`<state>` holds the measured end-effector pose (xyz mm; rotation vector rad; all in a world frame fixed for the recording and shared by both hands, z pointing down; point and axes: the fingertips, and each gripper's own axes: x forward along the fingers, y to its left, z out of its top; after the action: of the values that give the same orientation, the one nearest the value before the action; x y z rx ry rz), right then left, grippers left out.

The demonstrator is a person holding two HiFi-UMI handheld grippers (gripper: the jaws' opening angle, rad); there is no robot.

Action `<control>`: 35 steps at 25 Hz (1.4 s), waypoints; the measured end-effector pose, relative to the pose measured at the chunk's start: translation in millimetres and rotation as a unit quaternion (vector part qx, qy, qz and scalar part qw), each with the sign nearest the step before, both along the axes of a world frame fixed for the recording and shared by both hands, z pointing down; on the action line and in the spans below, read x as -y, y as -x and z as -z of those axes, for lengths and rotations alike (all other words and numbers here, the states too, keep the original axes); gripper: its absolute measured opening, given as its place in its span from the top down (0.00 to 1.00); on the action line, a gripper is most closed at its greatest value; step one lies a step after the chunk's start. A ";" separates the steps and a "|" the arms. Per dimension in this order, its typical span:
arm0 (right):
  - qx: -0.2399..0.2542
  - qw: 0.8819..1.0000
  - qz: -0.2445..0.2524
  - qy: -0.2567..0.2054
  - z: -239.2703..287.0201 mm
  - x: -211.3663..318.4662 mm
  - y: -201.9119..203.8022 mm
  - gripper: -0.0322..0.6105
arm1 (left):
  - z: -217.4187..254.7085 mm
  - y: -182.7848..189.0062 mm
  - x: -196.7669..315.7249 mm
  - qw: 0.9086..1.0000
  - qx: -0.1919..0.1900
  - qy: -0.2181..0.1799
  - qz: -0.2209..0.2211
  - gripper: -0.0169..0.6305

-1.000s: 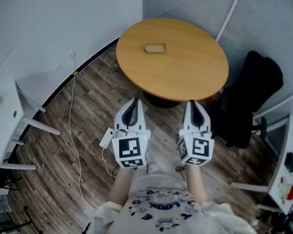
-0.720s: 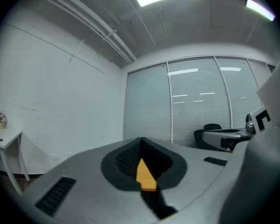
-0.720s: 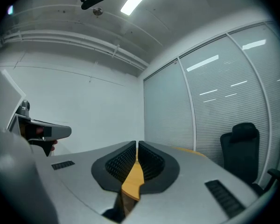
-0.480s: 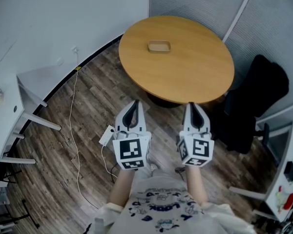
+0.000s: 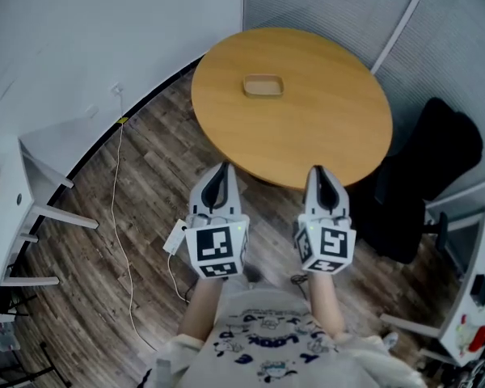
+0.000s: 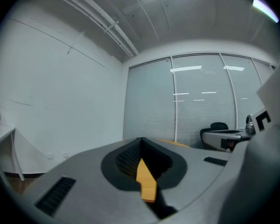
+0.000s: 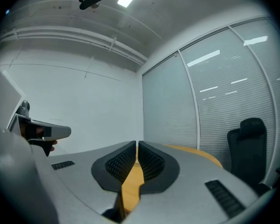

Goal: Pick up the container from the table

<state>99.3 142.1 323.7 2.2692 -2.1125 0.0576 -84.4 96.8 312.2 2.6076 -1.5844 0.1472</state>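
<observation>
A small shallow tan container (image 5: 263,86) lies on the round wooden table (image 5: 323,128), a little beyond its middle. Both grippers are held side by side over the floor, pointing at the table's near edge. My left gripper (image 5: 221,168) is shut with nothing in it, and my right gripper (image 5: 318,170) is likewise shut and empty. In the left gripper view the left gripper (image 6: 140,140) has its dark pads together, with a sliver of table (image 6: 179,144) beyond. The right gripper (image 7: 136,144) also shows closed pads before the table (image 7: 203,156). Neither gripper view shows the container.
A black office chair (image 5: 424,176) stands right of the table. A white desk (image 5: 8,208) sits at the left, and a white cable (image 5: 121,217) with an adapter (image 5: 176,234) trails over the wood floor. Another desk (image 5: 473,281) is at the far right. Blinded glass walls stand behind.
The table has drawn nearer in the head view, so both grippers now reach its near edge. Both stay shut.
</observation>
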 end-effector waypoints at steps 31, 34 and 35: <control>-0.006 0.996 -0.068 0.056 -27.6 232.1 -50.6 0.92 | -47.5 -56.3 263.9 0.996 -0.001 0.071 -0.058 0.97; -0.012 0.996 -0.063 0.056 -29.2 248.1 -61.3 0.92 | -56.1 -66.4 278.6 0.995 -0.001 0.081 -0.054 0.97; -0.014 0.997 -0.059 0.057 -31.0 253.9 -64.3 0.92 | -59.3 -69.8 283.8 0.995 -0.001 0.086 -0.052 0.97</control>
<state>163.6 -111.8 354.7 2.3114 -1.9078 0.1449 -14.6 -187.1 371.5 2.5561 -1.3695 0.2756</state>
